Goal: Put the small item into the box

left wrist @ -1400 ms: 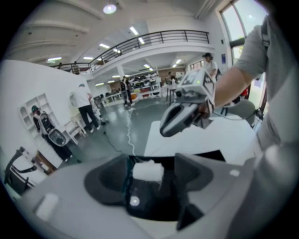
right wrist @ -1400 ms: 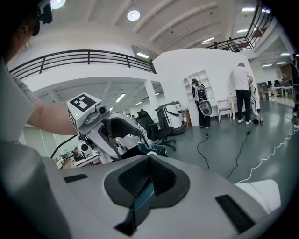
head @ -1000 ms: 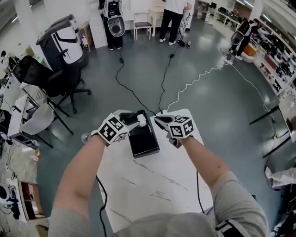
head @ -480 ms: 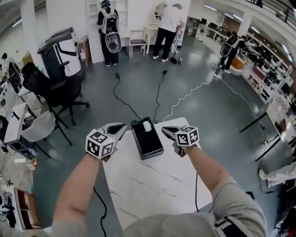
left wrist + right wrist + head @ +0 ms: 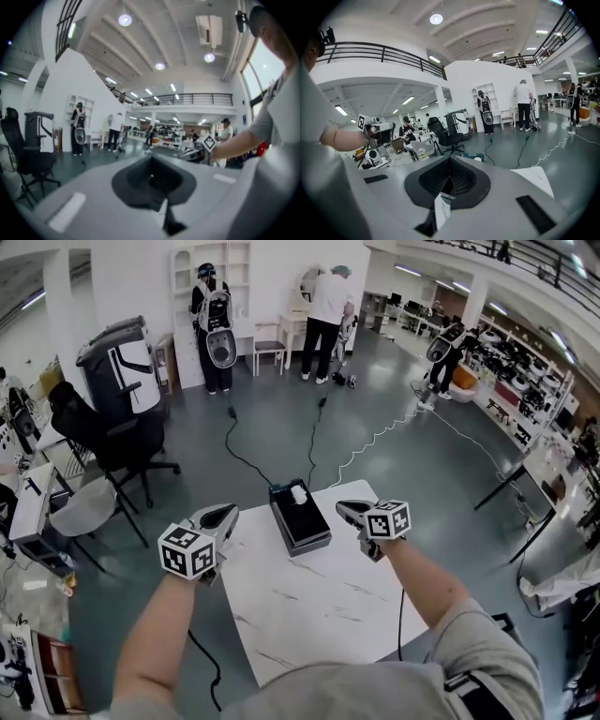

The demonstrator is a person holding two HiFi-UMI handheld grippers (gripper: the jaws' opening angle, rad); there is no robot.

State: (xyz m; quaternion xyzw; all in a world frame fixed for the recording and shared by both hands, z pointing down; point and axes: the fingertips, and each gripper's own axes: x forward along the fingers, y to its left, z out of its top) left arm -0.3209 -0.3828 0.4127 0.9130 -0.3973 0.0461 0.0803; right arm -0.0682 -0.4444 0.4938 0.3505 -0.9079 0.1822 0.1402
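A black box (image 5: 300, 521) stands at the far end of the white marble table (image 5: 319, 606). The small white item (image 5: 299, 494) lies inside it at its far end. My left gripper (image 5: 227, 513) hovers left of the box, out past the table's left edge, shut with nothing between its jaws. My right gripper (image 5: 343, 508) hovers just right of the box, and its jaws look closed and empty. In the left gripper view the jaws (image 5: 151, 174) meet with nothing in them; the right gripper view shows the same (image 5: 450, 177). Neither gripper touches the box.
A black office chair (image 5: 103, 432) and a grey cart (image 5: 122, 357) stand to the far left. Cables (image 5: 314, 442) run over the floor beyond the table. Several people (image 5: 323, 320) stand by shelves at the back. A table leg (image 5: 502, 486) is on the right.
The left gripper let go of the white item, which now lies in the box, then shut and drew away to the left. Both grippers pulled back from the box and rose.
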